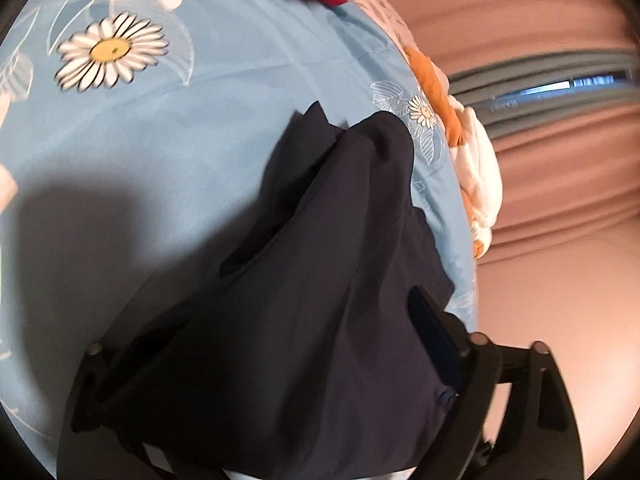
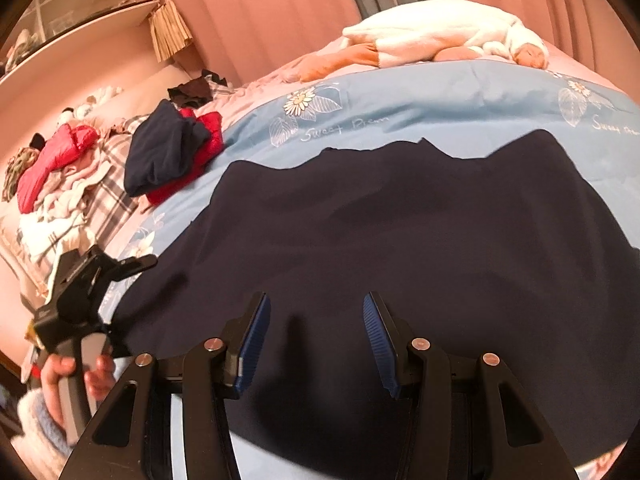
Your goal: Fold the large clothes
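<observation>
A large dark navy garment [image 2: 400,220] lies spread flat on the blue flowered bedcover [image 2: 440,92]. My right gripper [image 2: 316,340] hovers over its near edge, jaws open, blue pads [image 2: 254,344] apart with only flat cloth below them. In the left wrist view the same garment [image 1: 320,240] is heaped over and between the jaws of my left gripper [image 1: 316,280]. Those jaws stand wide apart; one finger [image 1: 422,308] shows and the other is buried under cloth. The right wrist view shows the left gripper [image 2: 132,276] at the garment's left edge, held by a hand [image 2: 60,376].
Folded navy and red clothes [image 2: 172,152] sit on the bed's left part, with a loose heap of laundry [image 2: 60,176] beyond. A white and orange plush item [image 2: 432,36] lies along the far edge. Pink curtains [image 2: 260,8] hang behind; a shelf [image 2: 80,0] stands at upper left.
</observation>
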`<state>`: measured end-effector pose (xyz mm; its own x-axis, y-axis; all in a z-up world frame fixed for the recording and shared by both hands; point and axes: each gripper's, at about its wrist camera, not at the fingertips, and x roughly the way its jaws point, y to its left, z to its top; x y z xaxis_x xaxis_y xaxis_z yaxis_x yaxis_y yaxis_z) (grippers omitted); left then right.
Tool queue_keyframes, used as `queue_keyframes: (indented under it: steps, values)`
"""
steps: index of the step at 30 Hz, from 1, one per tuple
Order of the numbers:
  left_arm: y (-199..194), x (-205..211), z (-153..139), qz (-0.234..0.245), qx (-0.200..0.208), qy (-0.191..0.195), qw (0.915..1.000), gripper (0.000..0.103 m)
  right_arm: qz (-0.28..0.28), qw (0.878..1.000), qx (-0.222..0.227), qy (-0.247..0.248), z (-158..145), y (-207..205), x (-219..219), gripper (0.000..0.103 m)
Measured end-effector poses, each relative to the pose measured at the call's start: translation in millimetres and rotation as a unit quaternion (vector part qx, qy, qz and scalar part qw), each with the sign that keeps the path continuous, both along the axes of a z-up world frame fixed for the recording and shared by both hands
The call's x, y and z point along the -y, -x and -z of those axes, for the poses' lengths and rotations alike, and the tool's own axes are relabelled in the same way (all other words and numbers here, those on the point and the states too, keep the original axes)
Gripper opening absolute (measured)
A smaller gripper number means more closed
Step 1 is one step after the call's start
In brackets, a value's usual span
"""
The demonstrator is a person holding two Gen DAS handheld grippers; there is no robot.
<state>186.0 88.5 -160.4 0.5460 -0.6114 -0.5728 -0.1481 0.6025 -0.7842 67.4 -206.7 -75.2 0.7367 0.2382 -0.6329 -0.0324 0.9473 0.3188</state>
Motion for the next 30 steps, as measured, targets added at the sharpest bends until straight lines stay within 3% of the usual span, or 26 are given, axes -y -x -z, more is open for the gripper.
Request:
queue_keyframes:
  steps: [4, 5, 7, 9, 14, 19, 22, 25, 30]
  values:
    - [-2, 0, 3, 0.021, 0.003, -0.028, 0.9994, 0.045, -0.006, 1.0, 0.0, 0.013, 5, -16, -16, 0.048]
    - [-3, -1, 3, 0.025, 0.003, -0.029, 0.9992, 0.035, -0.007, 1.0, 0.0, 0.02, 7, -20, -20, 0.041]
    - [-4, -1, 2, 0.034, 0.011, -0.032, 0.9988, 0.027, -0.009, 0.999, -0.005, 0.033, 13, -26, -26, 0.032]
    - [-2, 5, -12, 0.051, 0.039, -0.066, 0.9957, 0.02, 0.001, 0.998, -0.026, 0.058, 24, -34, -31, 0.028]
    - [4, 24, -45, 0.082, 0.093, -0.132, 0.9835, 0.017, 0.008, 0.995, -0.039, 0.087, 44, -35, -38, 0.028]
    - [6, 26, -59, 0.089, 0.106, -0.146, 0.9796, 0.017, 0.002, 0.997, -0.056, 0.055, 29, -31, -27, 0.028]
    - [6, 32, -65, 0.092, 0.112, -0.156, 0.977, 0.017, -0.005, 0.999, -0.033, 0.02, 13, -8, -20, 0.028]
    - [7, 39, -72, 0.095, 0.122, -0.166, 0.9739, 0.017, -0.013, 1.0, -0.016, 0.016, 5, 19, -24, 0.027]
    - [11, 58, -86, 0.107, 0.138, -0.187, 0.9667, 0.017, -0.026, 0.998, -0.035, 0.049, 22, 32, -39, 0.028]
